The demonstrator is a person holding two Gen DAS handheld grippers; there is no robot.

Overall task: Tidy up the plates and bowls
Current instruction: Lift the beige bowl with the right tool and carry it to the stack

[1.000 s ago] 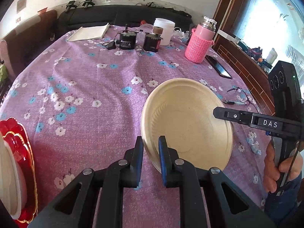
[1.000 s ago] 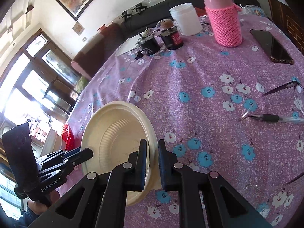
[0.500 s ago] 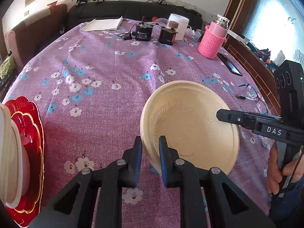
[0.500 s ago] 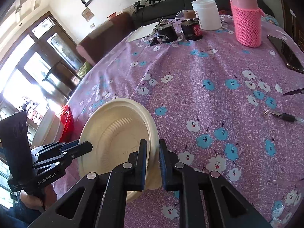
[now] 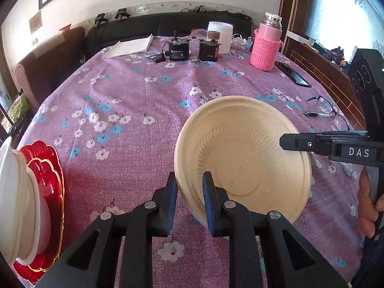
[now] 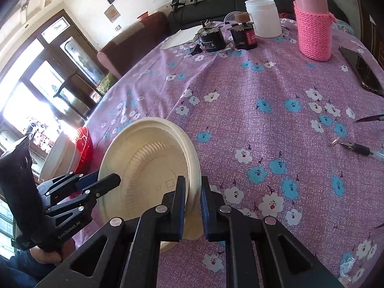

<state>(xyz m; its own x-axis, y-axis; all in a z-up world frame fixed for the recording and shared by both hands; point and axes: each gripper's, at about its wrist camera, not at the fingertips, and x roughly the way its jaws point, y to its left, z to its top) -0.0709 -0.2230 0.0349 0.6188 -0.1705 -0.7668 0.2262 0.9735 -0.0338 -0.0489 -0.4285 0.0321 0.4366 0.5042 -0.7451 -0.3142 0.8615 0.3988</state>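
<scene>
A cream paper plate [image 5: 240,163] hangs tilted above the purple flowered tablecloth [image 5: 134,100], held by its rim from two sides. My left gripper [image 5: 189,189] has its jaws around the near rim; they are opening a little, though the pads still touch the rim. My right gripper [image 6: 193,192] is shut on the opposite rim of the plate [image 6: 148,163]. Each gripper shows in the other's view: the right gripper [image 5: 285,141] and the left gripper [image 6: 105,180]. At the left table edge, a red scalloped plate [image 5: 48,168] carries stacked cream bowls [image 5: 14,192].
At the far end stand a pink-sleeved flask [image 5: 265,48], a white jar [image 5: 220,36], two black motors [image 5: 178,50] and a notebook [image 5: 129,48]. A phone [image 5: 292,75], glasses [image 5: 321,103] and a pen [image 5: 316,114] lie at the right. A hand [image 5: 367,206] holds the right gripper.
Both grippers have kept hold of the plate. The left view has swung so the red plate and bowls show more fully. The right gripper shifted slightly with the plate.
</scene>
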